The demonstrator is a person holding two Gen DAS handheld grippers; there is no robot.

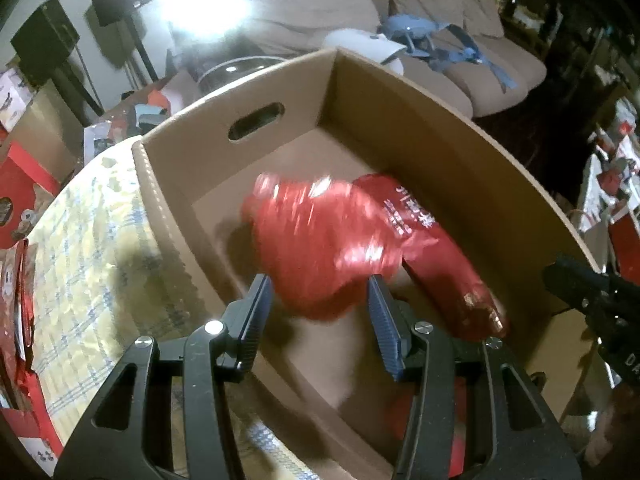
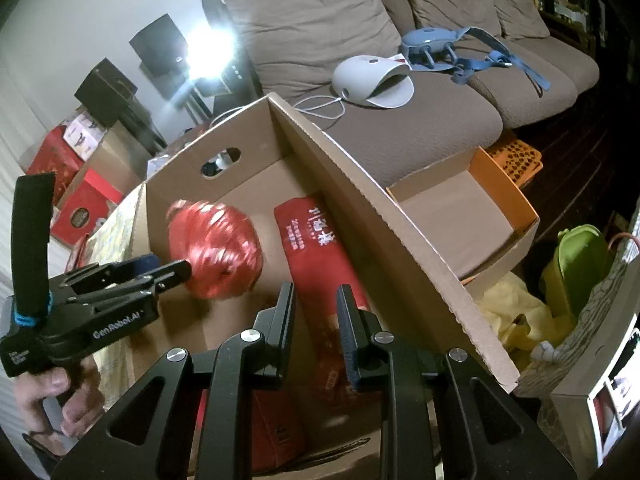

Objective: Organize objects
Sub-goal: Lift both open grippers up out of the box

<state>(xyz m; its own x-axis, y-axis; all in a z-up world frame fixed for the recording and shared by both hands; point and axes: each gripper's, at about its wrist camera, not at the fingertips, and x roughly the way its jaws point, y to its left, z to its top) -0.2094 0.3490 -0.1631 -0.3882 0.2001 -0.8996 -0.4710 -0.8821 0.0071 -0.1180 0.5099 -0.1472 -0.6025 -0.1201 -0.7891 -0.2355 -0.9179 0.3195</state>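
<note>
A large open cardboard box [image 1: 400, 92] [image 2: 360, 184] fills both views. A long red packet [image 1: 452, 280] [image 2: 316, 240] with white lettering lies along its right side. A shiny red bag [image 1: 320, 240] [image 2: 216, 248], motion-blurred, hangs over the box's floor with its lower edge between the tips of my left gripper [image 1: 318, 280] [image 2: 186, 270]. The gripper itself looks sharp and its pads do not pinch the bag. My right gripper [image 2: 316, 300] hovers over the long packet with a narrow gap and nothing between its fingers; it also shows at the box's right rim [image 1: 592, 292].
A patterned yellow cloth [image 1: 92, 248] lies left of the box. Behind it is a brown sofa [image 2: 420, 120] bearing a white device [image 2: 372, 80] and a blue harness [image 2: 452, 46]. A smaller open box [image 2: 460, 208], yellow plastic [image 2: 516, 312] and a green container [image 2: 580, 268] sit at the right.
</note>
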